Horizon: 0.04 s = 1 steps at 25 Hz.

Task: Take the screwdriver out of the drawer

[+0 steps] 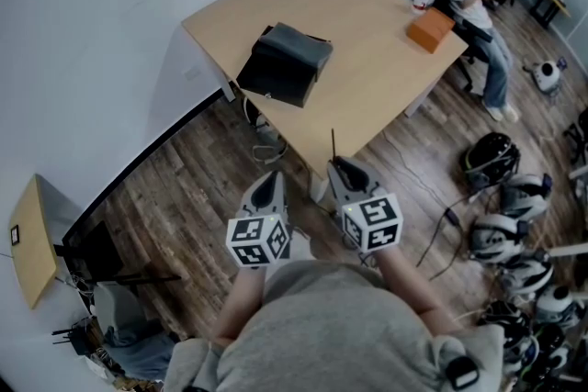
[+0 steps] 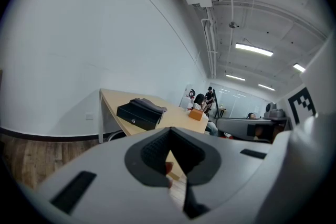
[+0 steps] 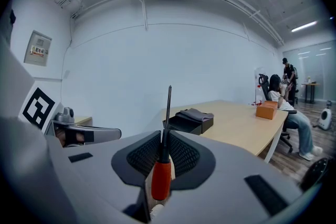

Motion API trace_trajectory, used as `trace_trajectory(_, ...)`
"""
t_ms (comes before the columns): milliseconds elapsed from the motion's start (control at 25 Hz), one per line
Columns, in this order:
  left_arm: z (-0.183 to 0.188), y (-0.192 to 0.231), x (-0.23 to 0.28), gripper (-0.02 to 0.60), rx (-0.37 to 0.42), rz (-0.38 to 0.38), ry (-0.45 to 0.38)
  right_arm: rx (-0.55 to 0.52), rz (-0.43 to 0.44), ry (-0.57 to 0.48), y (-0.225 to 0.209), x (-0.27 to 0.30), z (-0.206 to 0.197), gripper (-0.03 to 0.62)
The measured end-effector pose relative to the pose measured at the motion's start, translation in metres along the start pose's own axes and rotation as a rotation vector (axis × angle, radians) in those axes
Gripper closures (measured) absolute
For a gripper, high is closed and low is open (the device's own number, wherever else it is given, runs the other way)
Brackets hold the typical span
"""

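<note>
Right tool [image 3: 164, 134] clamps the screwdriver [image 3: 161, 178], left tool [image 2: 170, 132] closed empty, both short of table [image 1: 386, 115] edge

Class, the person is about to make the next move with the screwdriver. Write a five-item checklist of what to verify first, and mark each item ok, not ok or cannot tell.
1. Orange-handled screwdriver clamped between the jaws of the right gripper, shaft pointing up: ok.
2. Screwdriver out of the black drawer box and held well off the table: ok.
3. Left gripper empty, jaws together: ok.
4. Drawer of the black box pushed shut: cannot tell.
5. Bare space on the light wooden table to set the screwdriver down: ok.
</note>
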<state>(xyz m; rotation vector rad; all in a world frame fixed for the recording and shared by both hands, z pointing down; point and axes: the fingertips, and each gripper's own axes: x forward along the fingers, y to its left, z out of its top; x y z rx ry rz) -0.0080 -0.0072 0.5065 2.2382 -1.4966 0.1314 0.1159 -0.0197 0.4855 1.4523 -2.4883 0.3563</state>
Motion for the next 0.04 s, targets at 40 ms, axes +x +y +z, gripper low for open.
trace_trajectory(40, -0.0001, 0.0007, 0.0001, 0.581, -0.001, 0.001, 0.0, 0.001, 0.0, 0.0, -0.0003, 0.0004, -0.0005, 0.543)
